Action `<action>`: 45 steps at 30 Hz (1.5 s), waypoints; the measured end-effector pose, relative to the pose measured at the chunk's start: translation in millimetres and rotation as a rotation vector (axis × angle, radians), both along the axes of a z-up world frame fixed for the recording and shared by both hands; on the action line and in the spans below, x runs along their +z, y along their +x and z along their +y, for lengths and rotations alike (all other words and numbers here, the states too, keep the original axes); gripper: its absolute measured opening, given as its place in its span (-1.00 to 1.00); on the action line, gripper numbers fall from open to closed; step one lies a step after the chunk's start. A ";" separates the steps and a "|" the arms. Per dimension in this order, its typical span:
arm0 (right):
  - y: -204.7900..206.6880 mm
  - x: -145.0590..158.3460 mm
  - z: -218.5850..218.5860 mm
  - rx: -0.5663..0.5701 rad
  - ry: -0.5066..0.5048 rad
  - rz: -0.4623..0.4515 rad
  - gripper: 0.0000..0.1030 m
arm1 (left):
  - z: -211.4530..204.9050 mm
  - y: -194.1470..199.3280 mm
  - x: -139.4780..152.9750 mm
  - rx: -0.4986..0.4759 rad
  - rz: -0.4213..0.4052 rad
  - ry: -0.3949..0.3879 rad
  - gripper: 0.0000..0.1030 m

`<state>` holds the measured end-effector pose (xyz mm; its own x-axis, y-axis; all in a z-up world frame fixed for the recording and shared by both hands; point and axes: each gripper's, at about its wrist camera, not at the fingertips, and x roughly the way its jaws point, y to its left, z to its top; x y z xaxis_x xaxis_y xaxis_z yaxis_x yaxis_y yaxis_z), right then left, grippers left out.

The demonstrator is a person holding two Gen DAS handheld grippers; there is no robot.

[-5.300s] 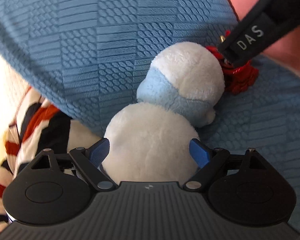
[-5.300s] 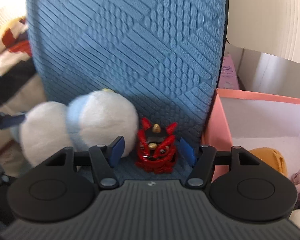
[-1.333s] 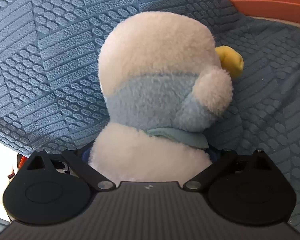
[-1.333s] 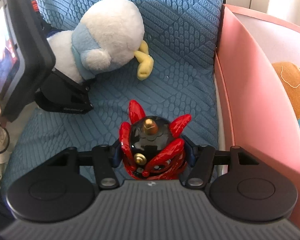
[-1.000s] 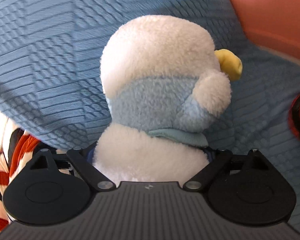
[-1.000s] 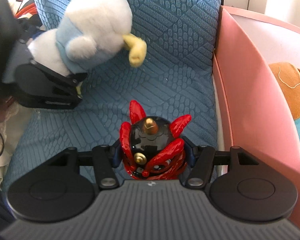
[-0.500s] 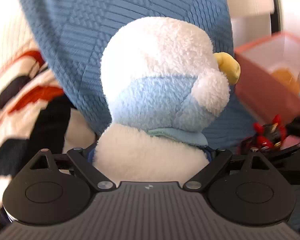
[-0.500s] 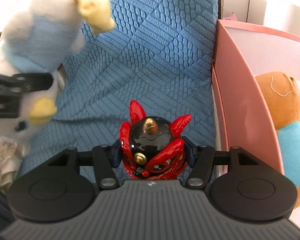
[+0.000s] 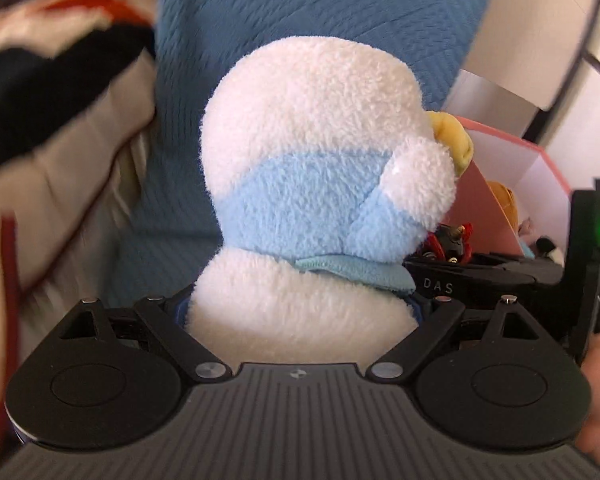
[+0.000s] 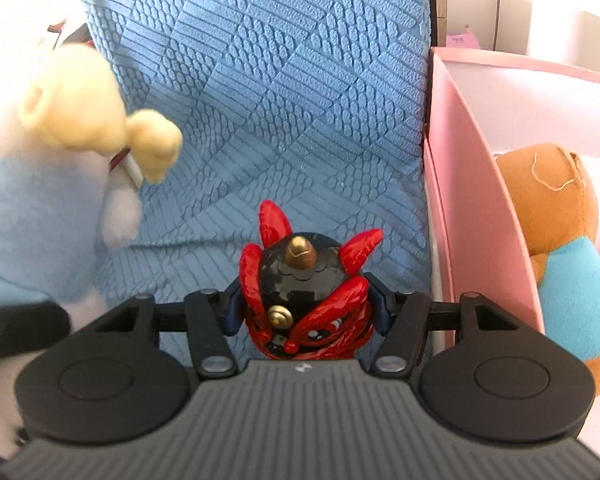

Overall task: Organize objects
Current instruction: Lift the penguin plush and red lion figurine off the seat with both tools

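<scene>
My left gripper (image 9: 300, 312) is shut on the white and light-blue plush penguin (image 9: 316, 184) and holds it up in the air; its yellow beak (image 9: 456, 140) points right. The penguin also shows blurred at the left of the right wrist view (image 10: 52, 184). My right gripper (image 10: 306, 312) is shut on a red and black lion-head figurine (image 10: 304, 296) with gold knobs, held above the blue cushion (image 10: 280, 100). The figurine and right gripper show past the penguin in the left wrist view (image 9: 448, 240).
A pink box (image 10: 460, 184) stands to the right of the cushion and holds an orange plush with a teal belly (image 10: 560, 240). A striped red, black and cream blanket (image 9: 52, 60) lies to the left. White furniture (image 9: 540, 40) stands behind.
Both grippers took hold of their toys and lifted them off the cushion. The left gripper has swung the penguin up and toward the right gripper and the pink box.
</scene>
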<state>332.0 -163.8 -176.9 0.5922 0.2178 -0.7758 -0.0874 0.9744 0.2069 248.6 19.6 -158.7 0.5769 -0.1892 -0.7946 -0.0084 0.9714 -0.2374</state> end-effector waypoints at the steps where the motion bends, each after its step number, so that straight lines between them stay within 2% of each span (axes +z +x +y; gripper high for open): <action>1: 0.2 -0.5 0.7 0.001 -0.001 0.004 0.20 | 1.7 0.9 -4.8 0.015 0.015 -0.013 0.81; 6: 0.4 -4.9 2.9 0.013 -0.014 0.016 0.20 | 10.0 11.0 -24.8 0.061 0.045 -0.011 0.81; 12: 2.1 -12.1 6.1 0.011 -0.029 0.033 0.20 | 35.4 28.4 -40.4 0.110 0.069 -0.096 0.81; 25: 2.2 -27.3 19.3 0.028 -0.077 0.054 0.21 | 59.6 65.8 -71.1 0.118 0.154 -0.239 0.82; 34: -1.6 -28.5 22.4 0.013 -0.095 0.055 0.20 | 56.4 70.1 -71.5 0.117 0.165 -0.239 0.83; 42: -7.4 -23.8 25.5 -0.023 -0.112 -0.004 0.20 | 54.6 70.9 -69.8 0.120 0.161 -0.230 0.84; 45: -5.9 -22.2 27.1 -0.016 -0.122 0.000 0.20 | 54.2 70.9 -68.9 0.128 0.158 -0.228 0.83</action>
<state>326.1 -136.7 -199.1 0.5946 0.1121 -0.7962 -0.0714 0.9937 0.0865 319.5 73.8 -227.6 0.4799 -0.3069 -0.8219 -0.1813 0.8819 -0.4352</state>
